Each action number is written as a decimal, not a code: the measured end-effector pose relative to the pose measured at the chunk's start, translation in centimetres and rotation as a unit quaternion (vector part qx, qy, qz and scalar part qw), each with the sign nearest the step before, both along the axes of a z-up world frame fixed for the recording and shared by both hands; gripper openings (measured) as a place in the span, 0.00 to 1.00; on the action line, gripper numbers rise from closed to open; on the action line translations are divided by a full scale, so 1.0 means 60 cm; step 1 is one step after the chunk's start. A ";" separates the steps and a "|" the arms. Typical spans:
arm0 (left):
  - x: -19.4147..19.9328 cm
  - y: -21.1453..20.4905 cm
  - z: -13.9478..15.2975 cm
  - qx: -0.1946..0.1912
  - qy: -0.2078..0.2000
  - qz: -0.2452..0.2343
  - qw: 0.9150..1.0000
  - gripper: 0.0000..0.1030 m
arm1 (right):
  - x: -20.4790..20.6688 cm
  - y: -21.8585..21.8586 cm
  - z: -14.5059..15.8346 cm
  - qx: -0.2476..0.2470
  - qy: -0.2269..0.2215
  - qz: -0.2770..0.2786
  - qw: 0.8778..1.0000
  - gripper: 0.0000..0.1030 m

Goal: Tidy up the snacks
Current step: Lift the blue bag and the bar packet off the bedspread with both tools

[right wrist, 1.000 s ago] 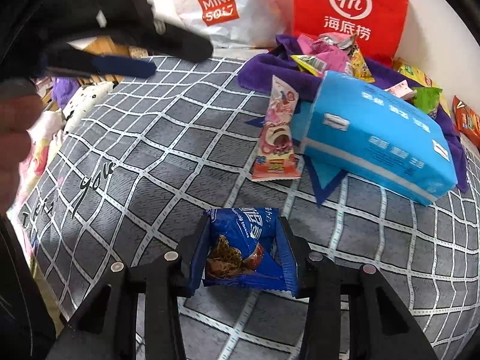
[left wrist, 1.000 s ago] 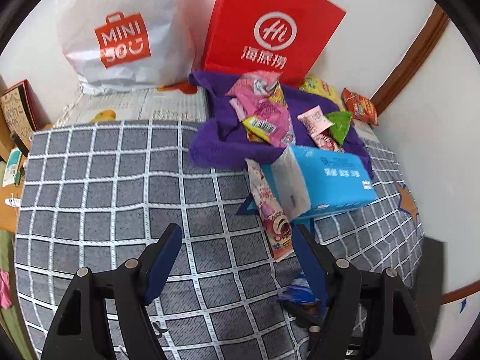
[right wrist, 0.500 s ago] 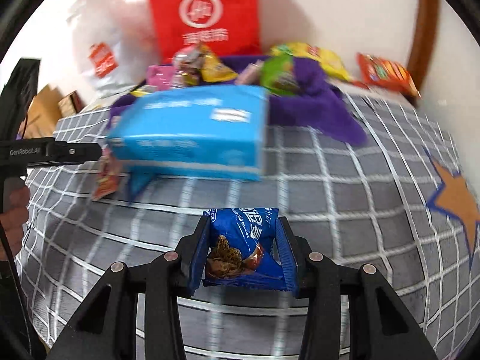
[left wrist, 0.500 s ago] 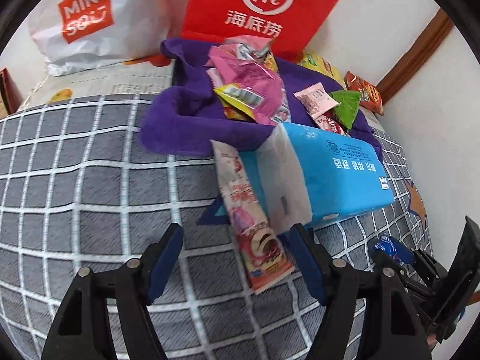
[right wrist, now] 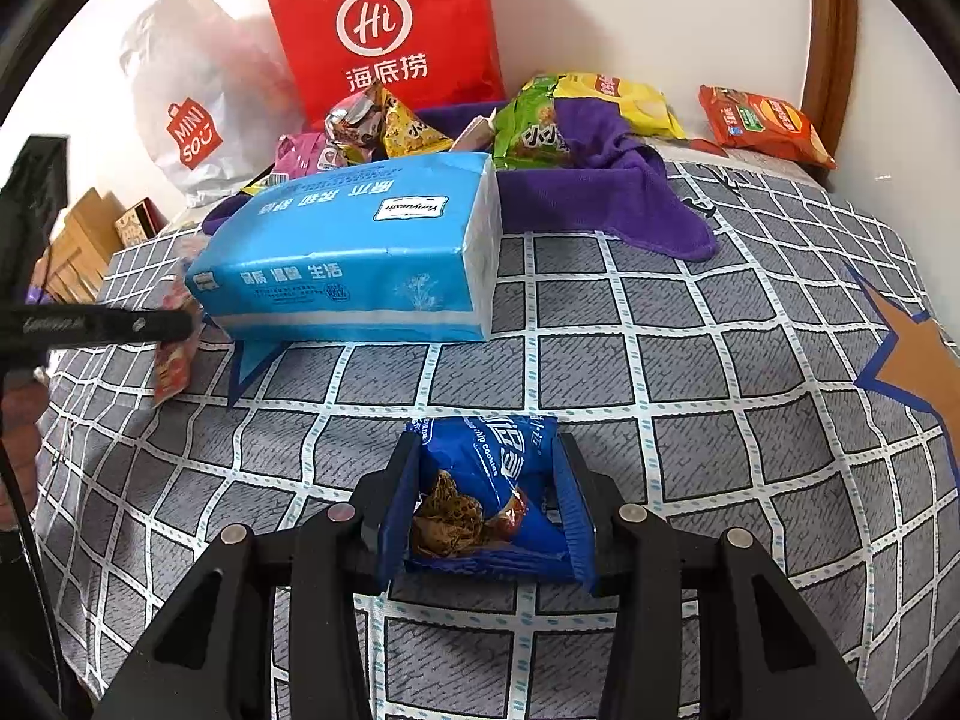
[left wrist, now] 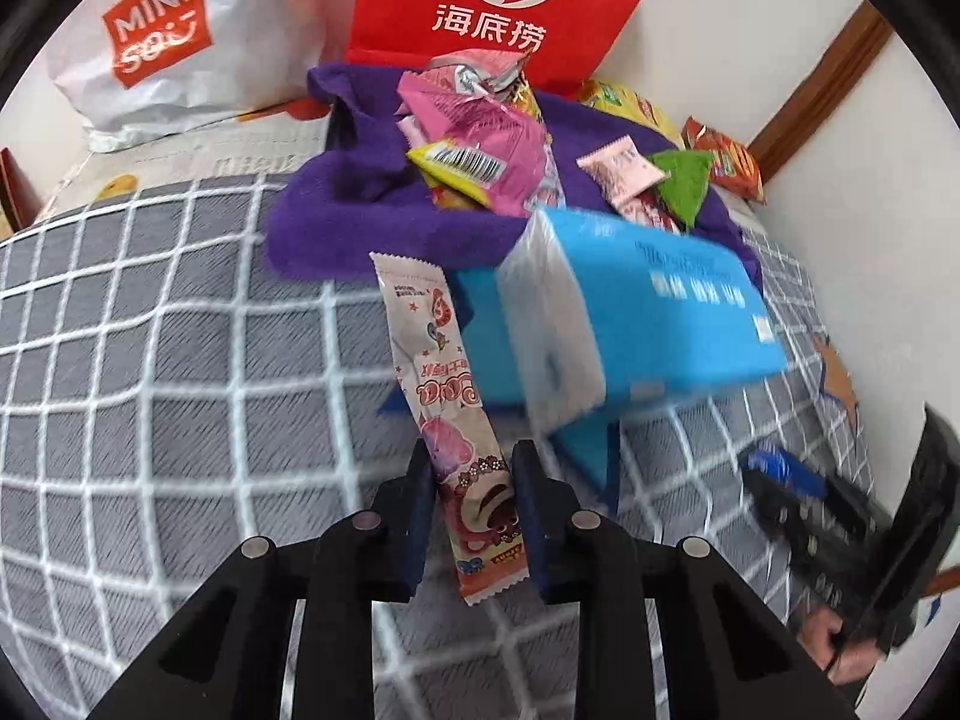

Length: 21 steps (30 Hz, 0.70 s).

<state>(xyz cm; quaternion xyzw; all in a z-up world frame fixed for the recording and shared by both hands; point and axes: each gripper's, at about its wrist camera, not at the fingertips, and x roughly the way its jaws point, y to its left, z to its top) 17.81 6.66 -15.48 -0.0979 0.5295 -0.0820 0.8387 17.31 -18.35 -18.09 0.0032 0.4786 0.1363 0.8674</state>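
A long pink snack pack [left wrist: 432,348] lies on the grey checked cover [left wrist: 150,360], beside a blue tissue pack [left wrist: 648,324]. My left gripper [left wrist: 471,456] points down over the pack's near end, and its jaws are closing with the pads against the pack's two sides. My right gripper [right wrist: 486,450] is shut on a blue cookie pack [right wrist: 486,492], held low over the cover in front of the tissue pack [right wrist: 360,246]. In the right wrist view the left gripper's fingers [right wrist: 150,324] show at the left edge, over the pink pack [right wrist: 171,366].
A purple towel [left wrist: 336,216] behind the tissue pack holds a heap of several snack packs. A red paper bag [left wrist: 498,0] and a white plastic bag [left wrist: 180,42] lean on the wall. An orange chips bag [right wrist: 762,120] lies at the far right by a wooden frame.
My left gripper moved forward and down over the pink pack, and its jaws closed from wide open onto its sides. The right gripper swung right with the cookie pack, then held still.
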 end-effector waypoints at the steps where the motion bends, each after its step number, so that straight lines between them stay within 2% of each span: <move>1: -0.010 0.005 0.001 -0.002 0.003 -0.001 1.000 0.24 | 0.000 0.000 0.000 0.002 0.001 0.001 1.000 0.42; 5: -0.044 0.027 0.001 -0.009 0.014 0.007 1.000 0.24 | 0.000 0.002 0.000 0.003 0.002 0.003 1.000 0.42; 9: -0.053 0.034 -0.007 0.007 0.015 0.020 1.000 0.24 | 0.003 0.007 -0.001 0.003 0.002 0.004 1.000 0.42; 13: -0.049 0.026 -0.017 0.015 0.004 0.019 1.000 0.32 | 0.008 0.013 -0.004 -0.010 -0.005 0.005 1.000 0.42; 18: -0.051 0.004 -0.020 0.057 -0.032 0.012 0.998 0.41 | 0.022 0.013 -0.005 -0.030 -0.014 0.004 0.999 0.43; 21: -0.052 -0.008 -0.024 0.094 -0.065 0.010 0.993 0.41 | 0.028 0.009 -0.008 -0.035 -0.014 -0.002 0.999 0.43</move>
